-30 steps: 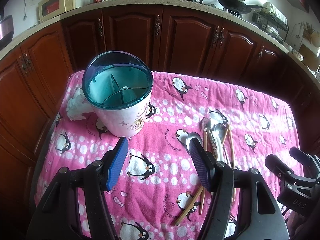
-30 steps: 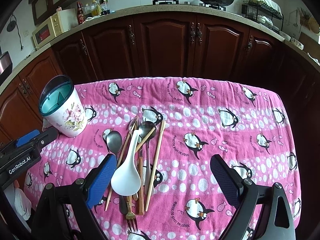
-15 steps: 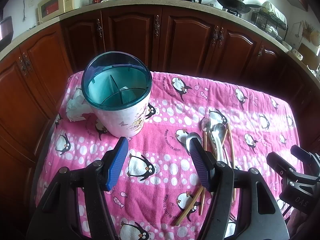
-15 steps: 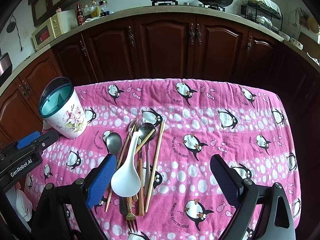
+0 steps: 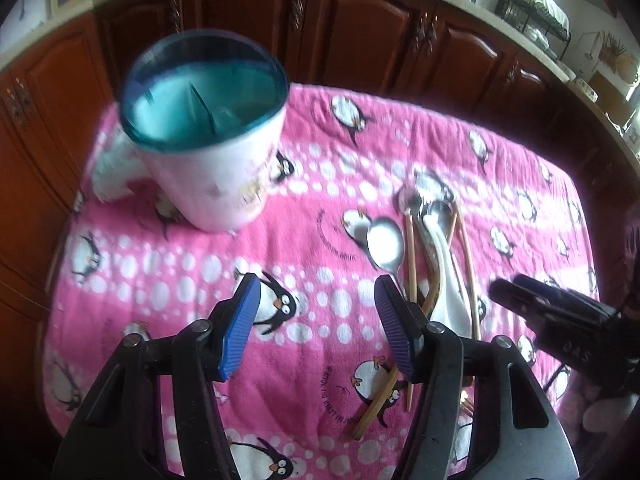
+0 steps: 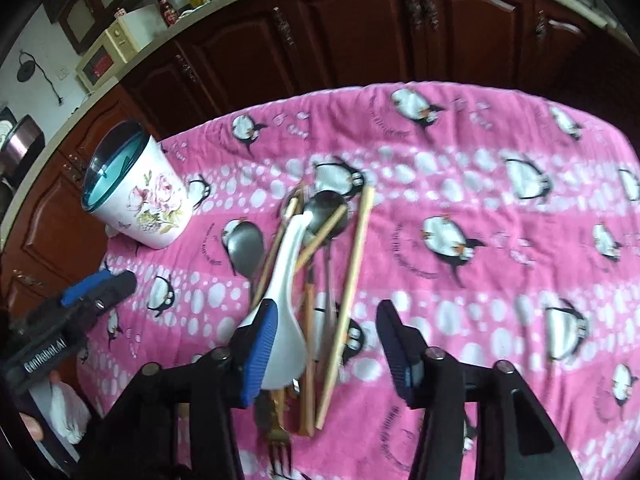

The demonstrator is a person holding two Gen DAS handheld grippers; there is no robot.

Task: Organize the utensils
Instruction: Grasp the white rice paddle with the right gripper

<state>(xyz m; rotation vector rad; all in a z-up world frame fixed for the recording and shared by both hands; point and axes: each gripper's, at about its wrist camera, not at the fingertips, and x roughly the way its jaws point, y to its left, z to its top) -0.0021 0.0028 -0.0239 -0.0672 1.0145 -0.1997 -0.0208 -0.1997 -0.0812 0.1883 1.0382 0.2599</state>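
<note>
Right gripper [image 6: 326, 344] closing over the white spoon [image 6: 286, 304], no clamp yet: seat both pads on its bowl alone; left gripper [image 5: 316, 320] closing slightly, empty.

Your left tool [image 5: 316, 328] is a black plastic frame with two angled arms, each tipped by a ribbed blue pad and fixed with silver round-head screws. Your right tool [image 6: 326, 344] is built the same way. Seen from the right wrist, the left tool's black body carries white "GenRobot.AI" lettering.
</note>
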